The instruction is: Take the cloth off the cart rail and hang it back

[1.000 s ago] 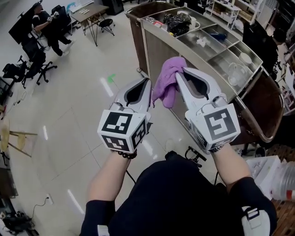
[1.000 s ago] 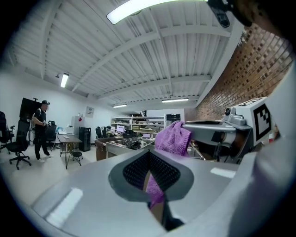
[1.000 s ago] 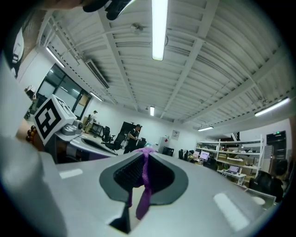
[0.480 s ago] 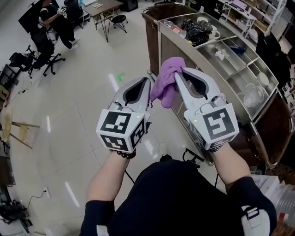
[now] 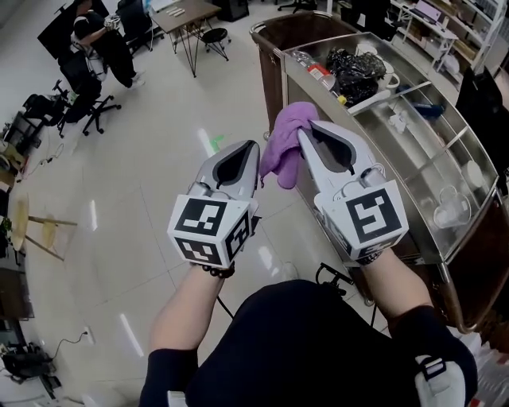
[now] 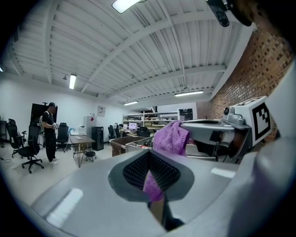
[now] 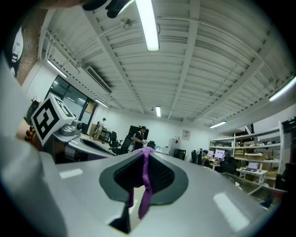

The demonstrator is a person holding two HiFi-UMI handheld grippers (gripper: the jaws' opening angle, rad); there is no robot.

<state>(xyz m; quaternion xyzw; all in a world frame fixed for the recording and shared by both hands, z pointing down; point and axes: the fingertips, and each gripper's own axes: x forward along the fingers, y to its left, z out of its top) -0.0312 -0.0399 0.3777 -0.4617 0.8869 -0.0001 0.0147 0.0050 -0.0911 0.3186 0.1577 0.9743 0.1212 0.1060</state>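
A purple cloth (image 5: pixel 285 141) hangs bunched in the air between my two grippers, left of the steel cart (image 5: pixel 413 171). My right gripper (image 5: pixel 302 133) is shut on the cloth's top; in the right gripper view a purple strip (image 7: pixel 146 185) runs down between its jaws. My left gripper (image 5: pixel 256 148) touches the cloth's left edge, and the left gripper view shows a purple fold (image 6: pixel 152 185) caught between its shut jaws, with the rest of the cloth (image 6: pixel 172 138) beyond. The cloth is off the cart's rail (image 5: pixel 274 56).
The cart's top holds trays with a black bundle (image 5: pixel 358 70), bottles and a glass jug (image 5: pixel 449 211). A brown bin (image 5: pixel 296 28) sits at its far end. A person (image 5: pixel 99 44), office chairs (image 5: pixel 48 107) and a small table (image 5: pixel 184 12) stand far left across the floor.
Both grippers keep the same hold on the cloth. The view has swung, so the cart sits further right and lower in the head view.
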